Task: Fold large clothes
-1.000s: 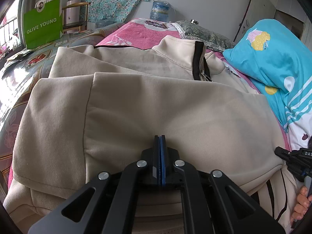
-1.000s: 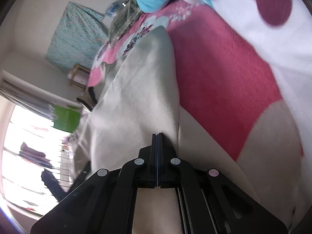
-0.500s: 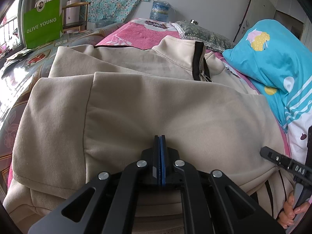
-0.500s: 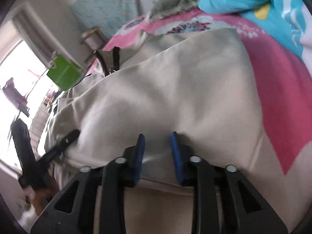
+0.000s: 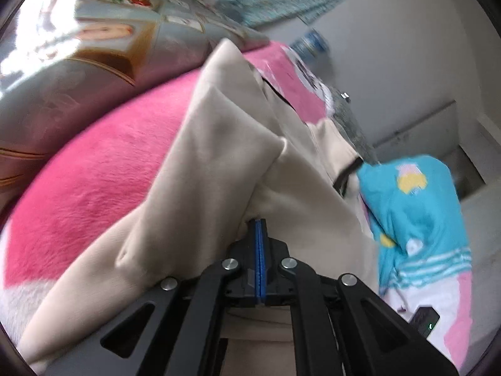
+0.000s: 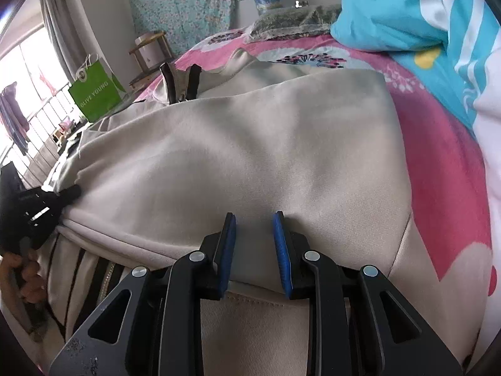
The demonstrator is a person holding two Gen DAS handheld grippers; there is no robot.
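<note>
Beige jacket (image 6: 250, 144) is lying spread on the bed (image 5: 103, 172), already doubled over, collar and zipper (image 6: 181, 81) toward the far end, blue pillow (image 6: 407, 15) alongside.

Left claw (image 5: 260, 228) is sitting with blades together at the folded edge; in the right view its tip (image 6: 70, 192) is pressing into the hem fold, so it is probably pinching cloth there, though no fabric shows between the blades. Right claw (image 6: 254, 219) is standing partly apart just over the near folded edge, nothing clamped; its jaws opened within the last second and have held since.

Handling judgement: thick, soft, fleece-like cloth, limp, not fragile, fairly heavy for a garment. It is going to sag and drag between two grips, and layers may slide apart. The pink bed cover looks plush, so expect friction when pulling. Best hold: pinch through all layers at the two corners of the near folded edge, well apart, avoiding the zipper ridge.
</note>
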